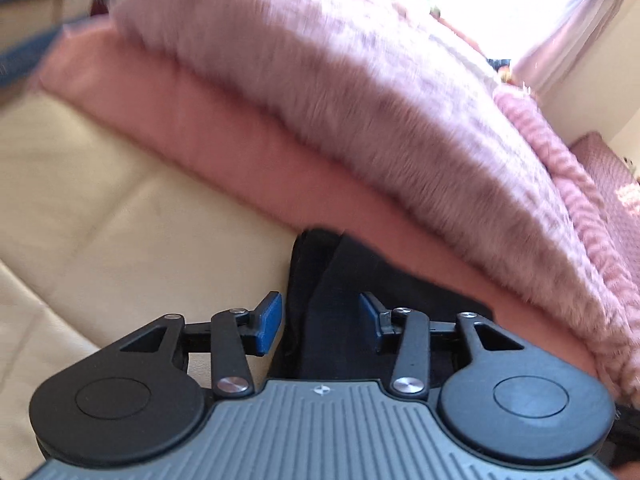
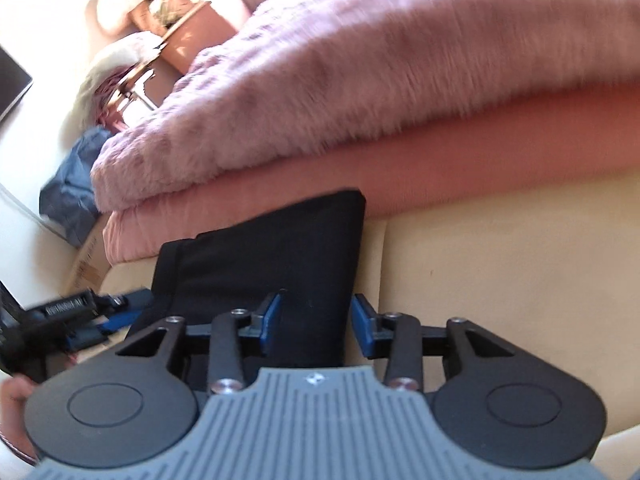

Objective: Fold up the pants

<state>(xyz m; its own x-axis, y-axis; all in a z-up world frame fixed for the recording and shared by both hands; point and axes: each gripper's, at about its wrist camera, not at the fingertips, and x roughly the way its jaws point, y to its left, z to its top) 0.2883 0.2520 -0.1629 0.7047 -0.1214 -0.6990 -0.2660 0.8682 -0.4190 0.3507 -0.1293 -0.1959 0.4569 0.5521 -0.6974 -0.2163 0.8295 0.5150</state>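
Note:
Black pants (image 2: 272, 248) lie folded in a flat bundle on a cream leather surface (image 2: 500, 264), against a pink mattress edge. In the right wrist view my right gripper (image 2: 316, 320) stands open over the bundle's near right edge. Its left blue pad is over the cloth and its right pad over bare cream leather, neither pressing. In the left wrist view the black pants (image 1: 340, 280) run between the fingers of my left gripper (image 1: 320, 316), which is open with both blue pads clear of the cloth. That gripper's body also shows blurred at the left of the right wrist view.
A fluffy pink blanket (image 1: 360, 120) overhangs the pink mattress (image 1: 208, 128) just behind the pants. Blue cloth (image 2: 72, 188) and a cardboard box lie at the far left. Cluttered furniture (image 2: 188, 32) stands further back, with a bright curtained window (image 1: 560, 40) behind. A hand (image 2: 12, 396) shows at the lower left.

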